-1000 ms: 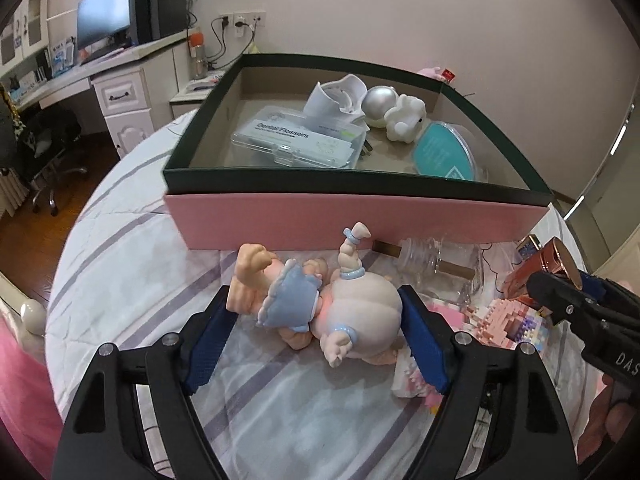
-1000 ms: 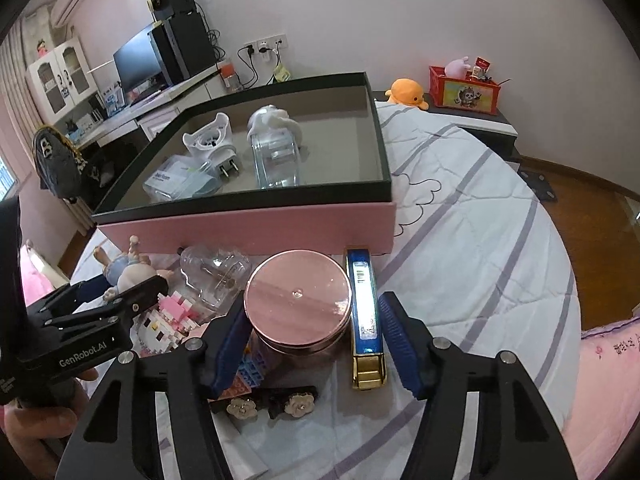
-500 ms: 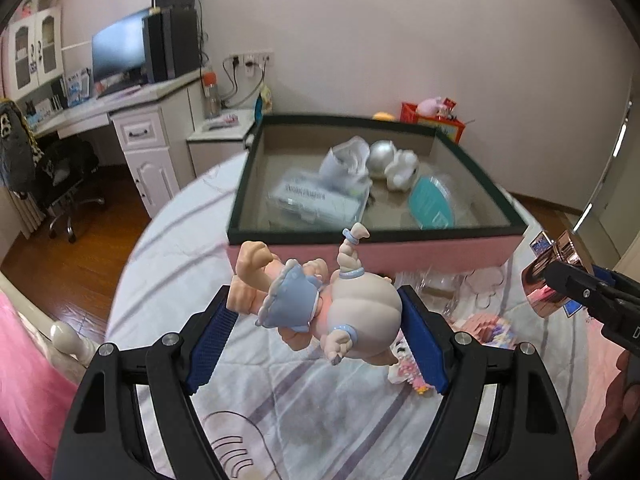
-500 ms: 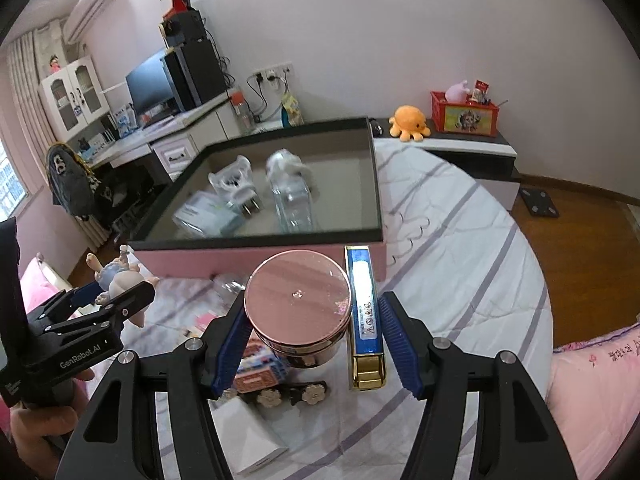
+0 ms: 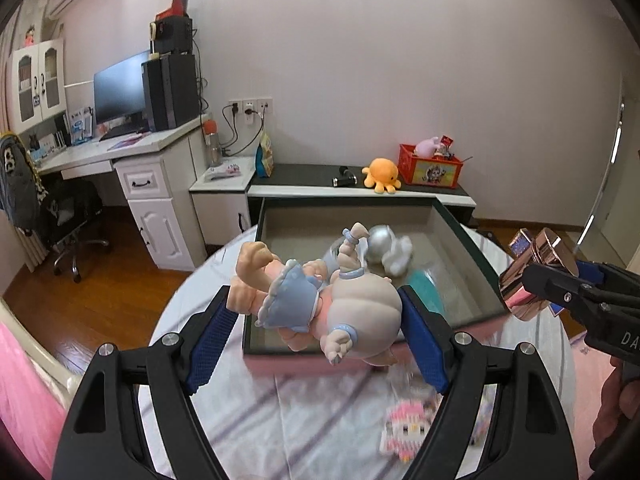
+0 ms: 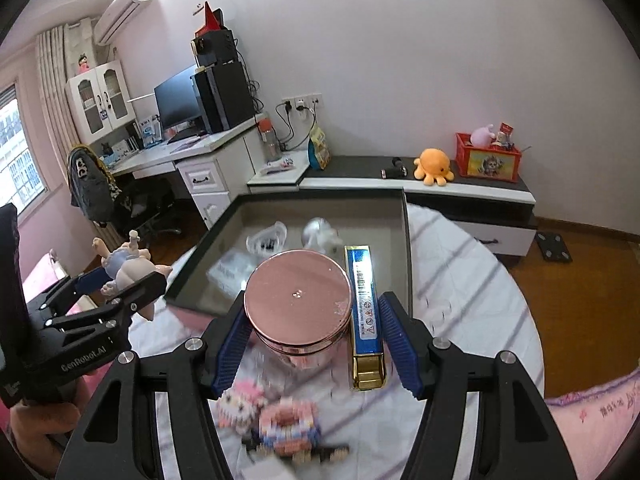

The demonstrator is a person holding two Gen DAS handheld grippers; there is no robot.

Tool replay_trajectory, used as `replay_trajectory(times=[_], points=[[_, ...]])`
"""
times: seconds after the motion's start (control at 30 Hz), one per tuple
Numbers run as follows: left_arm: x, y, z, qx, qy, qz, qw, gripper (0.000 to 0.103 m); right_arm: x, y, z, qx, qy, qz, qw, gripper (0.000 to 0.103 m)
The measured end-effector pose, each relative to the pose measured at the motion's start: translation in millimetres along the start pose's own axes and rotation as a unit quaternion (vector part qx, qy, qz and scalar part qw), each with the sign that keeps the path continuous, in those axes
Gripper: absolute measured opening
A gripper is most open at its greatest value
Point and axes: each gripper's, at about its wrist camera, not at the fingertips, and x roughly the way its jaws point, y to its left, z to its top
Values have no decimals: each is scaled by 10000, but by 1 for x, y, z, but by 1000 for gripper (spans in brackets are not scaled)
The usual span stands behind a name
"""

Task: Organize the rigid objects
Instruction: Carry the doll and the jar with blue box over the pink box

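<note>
Bound for the box (image 5: pixel 476 248): left gripper (image 5: pixel 316 336) clamps a doll (image 5: pixel 320 300), right gripper (image 6: pixel 312 332) pinches jar (image 6: pixel 298 300) and stapler (image 6: pixel 365 312) together (one trip).

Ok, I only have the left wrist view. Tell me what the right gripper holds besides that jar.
Observer: A blue-and-gold bar, pressed side by side with the jar between the pads of the right gripper.
Operator: Now report what lies below it.
Observer: Two blurred block figures on the sheet, outside the box.
</note>
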Motion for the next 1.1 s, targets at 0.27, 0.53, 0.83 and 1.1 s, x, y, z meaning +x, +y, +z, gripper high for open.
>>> replay_trajectory(times=[0.27, 0.53, 0.83, 1.1], points=[[52, -8, 42, 95, -19, 59, 9999, 81, 51, -15, 45, -66, 80, -155, 9998, 64], [113, -17, 63, 178, 180, 69, 9997, 81, 108, -34, 63, -65, 417, -305, 9986, 64], [178, -15, 73, 105, 649, 65, 9978, 81, 172, -49, 72, -37, 929, -450, 9947, 64], [193, -16, 72, 148, 900, 156, 9957, 93, 187, -50, 66, -70, 1105, -476, 9927, 66]])
